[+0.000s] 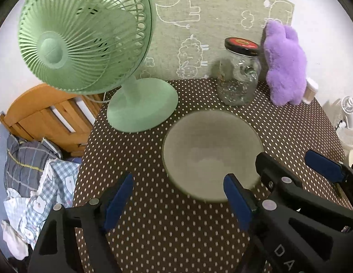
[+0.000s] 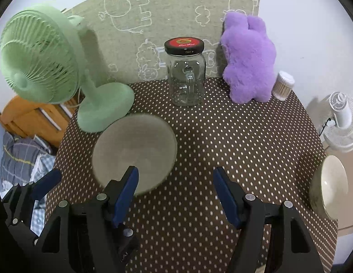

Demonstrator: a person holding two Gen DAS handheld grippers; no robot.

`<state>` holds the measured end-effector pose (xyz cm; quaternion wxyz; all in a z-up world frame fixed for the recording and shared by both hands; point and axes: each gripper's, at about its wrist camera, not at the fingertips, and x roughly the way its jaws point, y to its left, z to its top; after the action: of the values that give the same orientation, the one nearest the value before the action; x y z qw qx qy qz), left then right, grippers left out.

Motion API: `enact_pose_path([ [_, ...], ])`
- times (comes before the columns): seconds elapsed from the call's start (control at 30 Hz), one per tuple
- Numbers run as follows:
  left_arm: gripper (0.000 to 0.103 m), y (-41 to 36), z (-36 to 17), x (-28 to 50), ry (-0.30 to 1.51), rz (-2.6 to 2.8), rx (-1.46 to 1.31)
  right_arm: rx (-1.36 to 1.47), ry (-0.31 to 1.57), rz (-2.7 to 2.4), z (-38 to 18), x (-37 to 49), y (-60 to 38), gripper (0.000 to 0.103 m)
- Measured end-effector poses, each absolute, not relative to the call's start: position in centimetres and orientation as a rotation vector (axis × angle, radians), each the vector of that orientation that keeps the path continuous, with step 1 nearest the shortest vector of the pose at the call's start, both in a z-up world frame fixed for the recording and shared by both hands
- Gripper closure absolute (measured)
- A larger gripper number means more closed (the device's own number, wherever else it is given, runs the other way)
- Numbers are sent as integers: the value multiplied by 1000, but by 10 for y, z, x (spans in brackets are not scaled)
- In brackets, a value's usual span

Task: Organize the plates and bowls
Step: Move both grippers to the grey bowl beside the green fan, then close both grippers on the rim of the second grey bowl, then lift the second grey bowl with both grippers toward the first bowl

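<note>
A pale grey-green bowl (image 1: 212, 150) stands empty and upright on the dotted brown tablecloth (image 1: 153, 227), just in front of both grippers. My left gripper (image 1: 179, 199) is open; its right finger overlaps the bowl's near rim and its left finger hangs over bare cloth. My right gripper (image 2: 176, 190) is open too, its left finger over the same bowl (image 2: 135, 152) at the near rim, with only cloth under its right finger. The right gripper (image 1: 294, 166) also shows beside the bowl in the left wrist view. A second, cream bowl (image 2: 328, 186) sits at the table's right edge.
A green desk fan (image 1: 85, 41) stands at the back left, its base touching the bowl's far side. A lidded glass jar (image 2: 185, 77), a purple plush toy (image 2: 249, 61) and a tub of cotton swabs (image 2: 283, 85) line the back. Bedding and a wooden frame lie left of the table.
</note>
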<state>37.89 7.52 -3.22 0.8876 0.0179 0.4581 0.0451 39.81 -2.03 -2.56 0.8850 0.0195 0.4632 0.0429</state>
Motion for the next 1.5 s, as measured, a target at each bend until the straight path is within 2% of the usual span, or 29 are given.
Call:
enact_pose_path([
  [0.17,23,78,-40,401,945,99,28,48,963,84,-34,424,-18,32],
  [0.27,29,79,-45,411,950,98,30,50,963,79,-40,436,-16,34],
  [0.33,35,80,-51,416,961,95,29,52,973,83,-46,442,-15,42],
  [0.43,46,82,-58,422,972,94,21,39,981,84,-53,451,-12,47],
  [0.5,56,84,-62,425,987,85,13,35,992,85,-58,455,-10,51],
  [0.7,68,85,-73,430,1024,63,13,39,1035,97,-71,462,-9,80],
  [1.1,70,82,-73,419,1030,51,18,16,1050,101,-70,456,-8,82],
  [1.5,70,62,-69,375,1061,15,46,18,1082,77,-64,413,-25,82],
])
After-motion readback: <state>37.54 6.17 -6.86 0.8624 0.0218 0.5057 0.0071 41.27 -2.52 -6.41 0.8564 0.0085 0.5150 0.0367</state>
